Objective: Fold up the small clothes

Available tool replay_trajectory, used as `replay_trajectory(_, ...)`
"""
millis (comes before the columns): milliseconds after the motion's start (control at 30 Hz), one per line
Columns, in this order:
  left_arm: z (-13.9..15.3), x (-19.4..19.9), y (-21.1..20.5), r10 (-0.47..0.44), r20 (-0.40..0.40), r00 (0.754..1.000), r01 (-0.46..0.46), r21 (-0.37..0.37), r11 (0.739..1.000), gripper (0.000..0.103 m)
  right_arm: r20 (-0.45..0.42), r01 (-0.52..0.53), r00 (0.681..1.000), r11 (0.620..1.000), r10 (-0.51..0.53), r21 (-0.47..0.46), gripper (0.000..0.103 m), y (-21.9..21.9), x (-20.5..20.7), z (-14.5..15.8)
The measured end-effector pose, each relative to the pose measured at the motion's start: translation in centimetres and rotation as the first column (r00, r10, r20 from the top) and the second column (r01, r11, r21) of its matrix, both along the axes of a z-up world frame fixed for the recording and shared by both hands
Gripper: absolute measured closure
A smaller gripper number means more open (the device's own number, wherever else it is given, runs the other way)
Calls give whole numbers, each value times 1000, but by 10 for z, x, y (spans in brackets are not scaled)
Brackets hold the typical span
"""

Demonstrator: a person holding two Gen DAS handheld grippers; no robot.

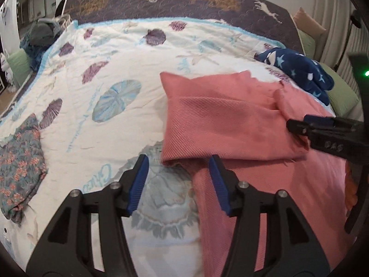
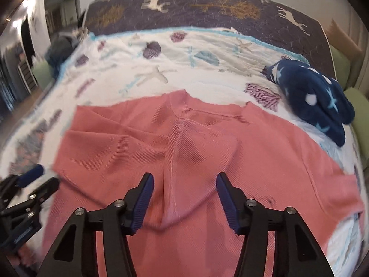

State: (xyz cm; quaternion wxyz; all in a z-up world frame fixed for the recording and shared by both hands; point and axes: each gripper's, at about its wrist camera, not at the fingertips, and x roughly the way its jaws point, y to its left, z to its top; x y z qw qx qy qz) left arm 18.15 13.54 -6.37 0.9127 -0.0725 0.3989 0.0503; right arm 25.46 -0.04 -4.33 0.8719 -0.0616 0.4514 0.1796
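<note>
The left gripper [image 1: 178, 161] hangs with jaws apart and nothing between them, at the left folded edge of the pink garment [image 1: 219, 120]. The right gripper [image 2: 184, 179] is likewise released, hovering above the garment's middle on the seashell quilt [image 2: 161, 69]
</note>
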Motion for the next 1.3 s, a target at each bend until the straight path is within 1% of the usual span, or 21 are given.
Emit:
replay_trajectory(33,-3,4,1,3,-13,1000,-3,-7,1000,47,-18,12,1000,1000,-13,-29,57,4,6,-6)
replay_trajectory(67,-4,6,1,-1,-22,1000,0,-12,1000,54,-43,16,999,999,-18,-44,79,6,10,-12)
replay_trajectory(100,-5,7,1,-7,-29,1000,7,-16,1000,77,-71,18,997,999,-21,-35,95,3,13,-15)
replay_trajectory(167,-4,6,-1,-9,-42,999,10,4,1000,92,-96,91,992,995,-86,52,97,-24,15,-11)
replay_trajectory(233,1,1,-1,-4,-25,1000,4,18,1000,93,-117,166,982,972,-148,166,97,-64,12,1)
replay_trajectory(333,9,-8,-2,-17,12,1000,17,1,1000,93,-128,247,968,895,-215,372,97,-135,-6,17)
replay_trajectory(400,11,-12,-5,-43,22,999,43,-9,999,93,-149,275,961,870,-234,410,93,-171,-20,15)
replay_trajectory(533,2,-11,-14,-60,-4,998,60,34,998,93,-348,361,910,847,-227,390,91,-218,-33,-31)
replay_trajectory(567,-2,-10,-15,-61,-14,998,61,30,998,93,-360,372,904,840,-231,396,91,-223,-34,-35)
replay_trajectory(633,-5,-9,-14,-56,-28,998,57,12,998,93,-340,346,918,830,-203,437,86,-223,-36,-35)
replay_trajectory(667,-5,-9,-13,-55,-25,998,55,10,998,93,-326,319,929,829,-177,460,71,-219,-35,-31)
replay_trajectory(700,-4,-9,-13,-54,-22,998,55,10,998,93,-308,279,942,825,-135,492,44,-214,-31,-27)
replay_trajectory(767,-3,-10,-12,-53,-19,998,53,8,999,92,-284,248,953,814,-107,526,18,-203,-22,-21)
replay_trajectory(833,-5,-8,-11,-44,-25,999,44,2,999,90,-293,269,948,801,-122,535,18,-193,-12,-21)
replay_trajectory(933,-8,-5,-6,-33,-35,999,32,-23,999,86,-400,287,916,755,-37,589,17,-174,7,-37)
replay_trajectory(1033,-8,-2,-3,-21,-39,999,19,-36,999,82,-440,352,895,722,-74,595,18,-163,25,-52)
replay_trajectory(1133,-8,1,-4,-12,-43,999,11,-38,999,82,-418,324,906,741,-65,588,18,-149,47,-52)
replay_trajectory(1167,-8,1,-5,-11,-43,999,9,-36,999,82,-418,321,906,745,-63,584,35,-144,53,-52)
replay_trajectory(1200,-8,1,-5,-10,-42,999,9,-33,999,82,-413,313,909,751,-59,581,86,-140,55,-49)
replay_trajectory(1233,-7,1,-5,-10,-41,999,8,-32,999,82,-411,295,911,762,-42,576,96,-138,56,-46)
replay_trajectory(1300,-6,0,-5,-10,-35,999,9,-31,999,82,-401,276,916,764,-24,584,98,-140,53,-36)
